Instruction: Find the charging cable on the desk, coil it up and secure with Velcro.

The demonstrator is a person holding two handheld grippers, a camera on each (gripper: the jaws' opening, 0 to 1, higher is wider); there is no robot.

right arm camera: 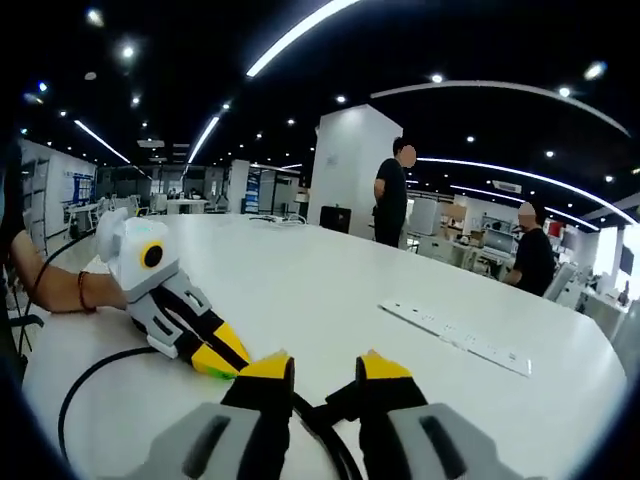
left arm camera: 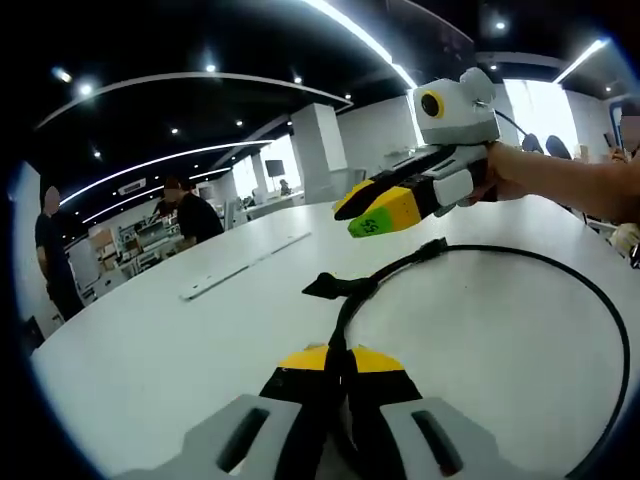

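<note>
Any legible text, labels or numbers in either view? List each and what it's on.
Green sticker on the right gripper fingertip: dark digits, too blurred to read for certain.
Wall panels far off in the right gripper view: too small to read.
White strip on the desk: no readable marking.

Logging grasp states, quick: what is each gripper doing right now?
Left gripper: shut on the black cable.
Right gripper: open, jaws apart over the cable, holding nothing.

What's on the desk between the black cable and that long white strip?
Nothing: in the left gripper view, bare white desk separates the black cable from the white strip.
</note>
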